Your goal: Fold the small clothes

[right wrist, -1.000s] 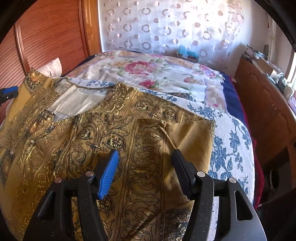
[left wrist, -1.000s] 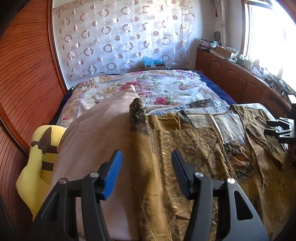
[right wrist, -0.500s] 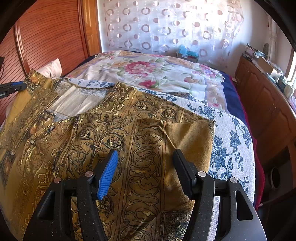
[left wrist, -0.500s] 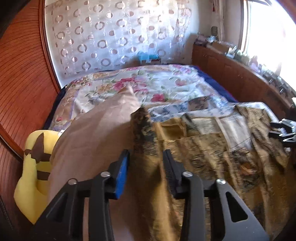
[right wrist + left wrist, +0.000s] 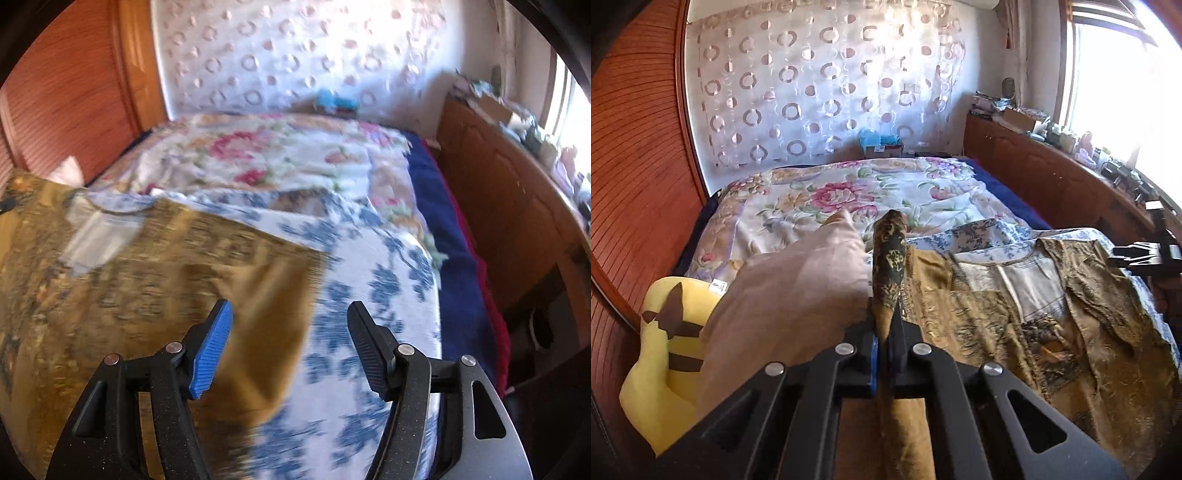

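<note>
A gold patterned garment (image 5: 1015, 325) lies spread on the bed, its pale lining showing near the neck. My left gripper (image 5: 884, 347) is shut on the garment's left edge, which stands up in a ridge between the jaws. In the right wrist view the same garment (image 5: 129, 280) fills the left half, blurred by motion. My right gripper (image 5: 290, 332) is open and empty, over the garment's right edge where it meets the blue-and-white sheet (image 5: 369, 295). The right gripper also shows in the left wrist view (image 5: 1145, 254) at the far right.
A beige pillow (image 5: 790, 295) and a yellow plush toy (image 5: 665, 354) lie left of the garment. A floral quilt (image 5: 849, 192) covers the far bed. A wooden cabinet (image 5: 1052, 173) with clutter runs along the right. A wood headboard (image 5: 635, 147) curves on the left.
My left gripper has closed on the garment's left edge and bunched it up. My right gripper has swung to the right, toward the garment's right edge, still open.
</note>
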The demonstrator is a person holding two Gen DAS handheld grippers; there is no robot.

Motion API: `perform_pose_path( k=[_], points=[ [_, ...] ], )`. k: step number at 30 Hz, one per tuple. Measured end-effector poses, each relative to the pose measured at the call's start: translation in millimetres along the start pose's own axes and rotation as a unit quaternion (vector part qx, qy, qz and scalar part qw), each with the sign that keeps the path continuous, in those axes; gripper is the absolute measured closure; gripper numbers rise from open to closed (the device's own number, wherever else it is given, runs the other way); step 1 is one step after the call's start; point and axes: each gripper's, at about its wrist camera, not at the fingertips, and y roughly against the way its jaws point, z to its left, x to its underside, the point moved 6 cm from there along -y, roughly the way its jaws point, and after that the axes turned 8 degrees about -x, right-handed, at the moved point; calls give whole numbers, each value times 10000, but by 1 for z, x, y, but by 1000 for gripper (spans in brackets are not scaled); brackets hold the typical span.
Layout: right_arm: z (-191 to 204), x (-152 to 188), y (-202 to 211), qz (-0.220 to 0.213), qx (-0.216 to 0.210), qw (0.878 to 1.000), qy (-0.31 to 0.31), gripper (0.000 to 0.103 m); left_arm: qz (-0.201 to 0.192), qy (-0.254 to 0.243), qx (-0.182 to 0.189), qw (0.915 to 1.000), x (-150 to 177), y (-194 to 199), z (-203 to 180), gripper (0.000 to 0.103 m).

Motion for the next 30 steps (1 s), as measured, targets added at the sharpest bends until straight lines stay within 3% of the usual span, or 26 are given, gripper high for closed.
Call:
perform_pose_path(
  k=[2, 7, 13, 15, 20, 24, 30],
  points=[
    [-7, 1, -9, 188, -87, 9998, -18, 37, -25, -13, 32, 10000, 0, 3, -3, 103],
    [-13, -6, -11, 169, -268, 9994, -106, 37, -21, -21, 54, 10000, 1, 5, -7, 103],
    [-11, -14, -19, 231, -188, 9996, -10, 39, -83, -66, 14, 9999, 2, 10, -12, 103],
    [-8, -14, -20, 254, -150, 9995, 72, 50, -111, -102, 1, 9999, 2, 13, -16, 103],
    [9, -15, -21, 340, -361, 9982, 341, 96, -248, -78, -49, 9997, 3, 23, -21, 103],
    [16, -13, -19, 367, -371, 9980, 364, 100, -354, -39, -59, 9993, 3, 34, -22, 103],
    [30, -20, 21, -263, -380, 9983, 342, 100, -509, -32, -42, 9987, 5, 56, -22, 103]
  ],
)
